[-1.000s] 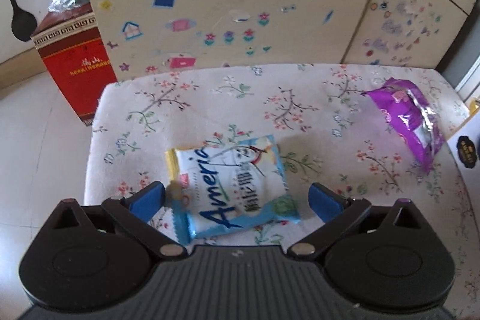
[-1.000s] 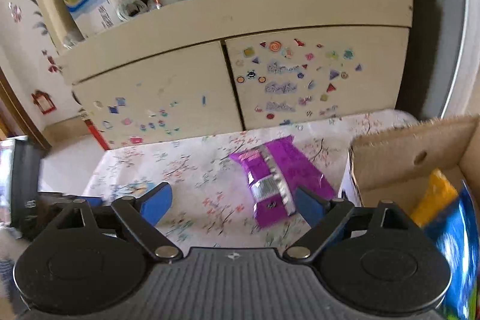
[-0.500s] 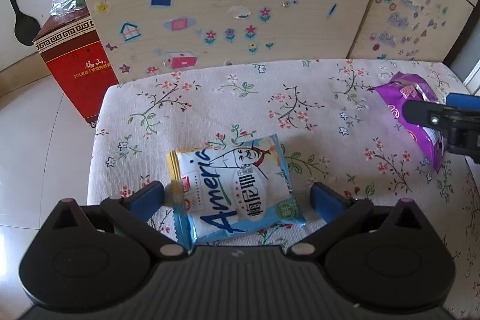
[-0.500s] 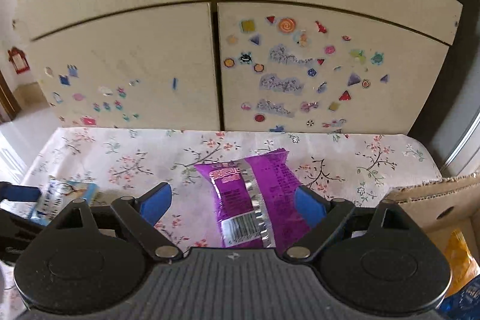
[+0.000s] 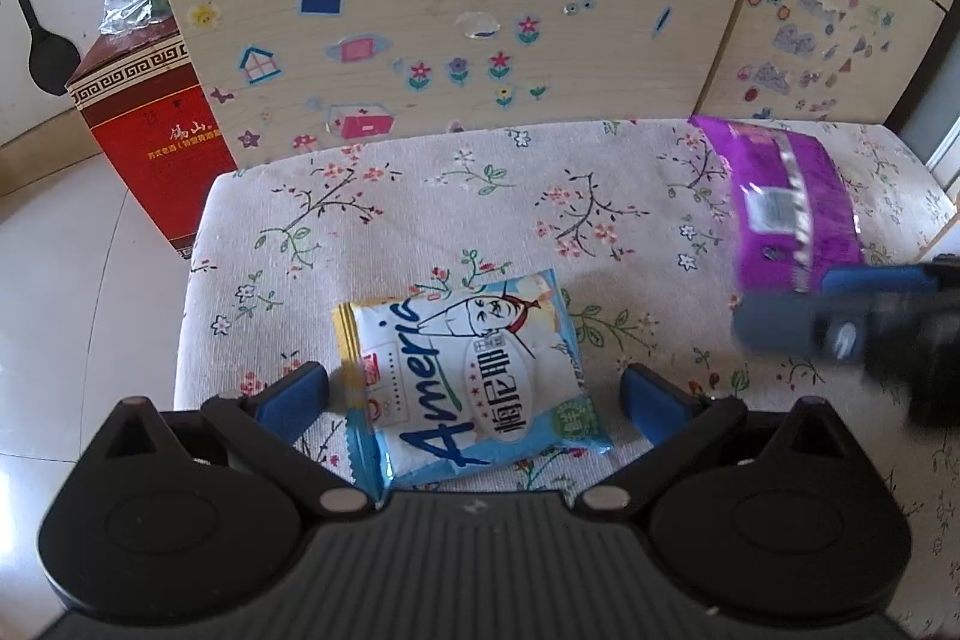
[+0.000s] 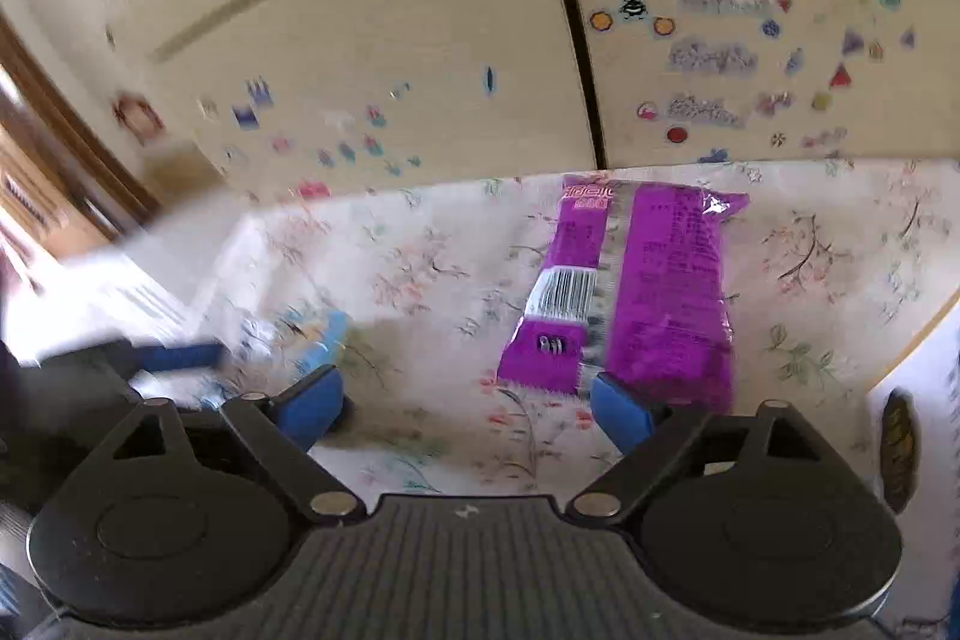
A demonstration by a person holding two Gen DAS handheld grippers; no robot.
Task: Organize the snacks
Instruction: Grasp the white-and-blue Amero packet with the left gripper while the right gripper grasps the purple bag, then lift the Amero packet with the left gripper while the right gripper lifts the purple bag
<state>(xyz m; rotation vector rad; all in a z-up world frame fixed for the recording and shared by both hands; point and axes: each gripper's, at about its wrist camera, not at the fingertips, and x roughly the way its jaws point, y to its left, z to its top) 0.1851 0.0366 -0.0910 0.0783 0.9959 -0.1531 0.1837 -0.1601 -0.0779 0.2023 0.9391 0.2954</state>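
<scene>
On the floral cloth (image 5: 420, 196), a blue packet (image 5: 474, 376) reads "Ameri"

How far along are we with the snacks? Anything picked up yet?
Nothing is in hand yet. The blue snack bag lies flat on the floral cloth between the open fingers of the left claw, not pinched. The purple snack bag lies just ahead of the right claw, also open with its jaws just narrowing slightly. Both bags are left to grasp and put away.
</scene>
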